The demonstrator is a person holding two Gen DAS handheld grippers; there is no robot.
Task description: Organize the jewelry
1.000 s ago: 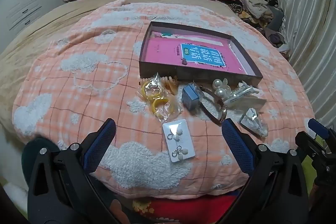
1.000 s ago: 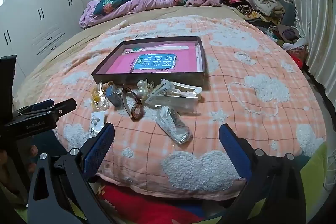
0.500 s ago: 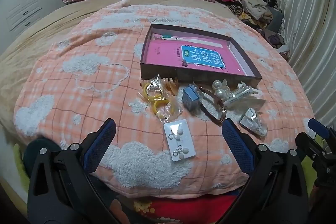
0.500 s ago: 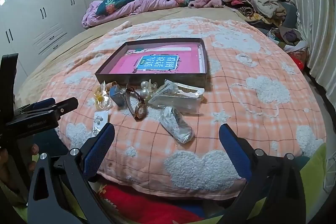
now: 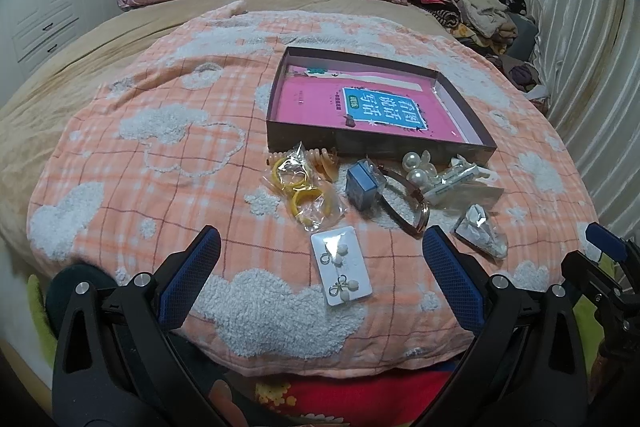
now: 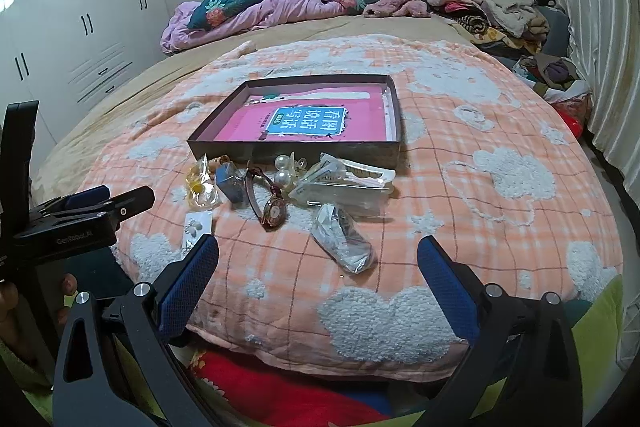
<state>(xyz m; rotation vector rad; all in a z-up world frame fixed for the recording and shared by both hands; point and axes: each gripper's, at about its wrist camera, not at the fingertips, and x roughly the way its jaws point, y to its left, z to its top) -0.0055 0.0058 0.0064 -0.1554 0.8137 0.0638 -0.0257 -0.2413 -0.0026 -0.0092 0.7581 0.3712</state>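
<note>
A shallow dark box [image 5: 372,143] [image 6: 296,149] with a pink book inside lies on the peach blanket. Jewelry is strewn along its near wall: a bag of yellow rings [image 5: 304,191], a small blue box [image 5: 362,185] [image 6: 231,183], a watch [image 6: 274,211], pearl pieces [image 5: 416,169], a clear bag [image 6: 344,239] and a white earring card [image 5: 342,269] [image 6: 196,227]. My left gripper [image 5: 320,267] hangs open just short of the earring card. My right gripper [image 6: 318,269] is open too, a little before the clear bag. Nothing is held.
The blanket [image 5: 160,147] covers a bed with a rumpled quilt [image 6: 260,7] and piled clothes [image 6: 496,7] at the far end. White wardrobes [image 6: 80,27] stand on the left, a curtain [image 6: 600,27] on the right. A hand shows at the lower left of the right wrist view.
Both grippers have pulled back and risen a little from the bed, so the box and jewelry sit slightly farther off. Nothing on the blanket has moved.
</note>
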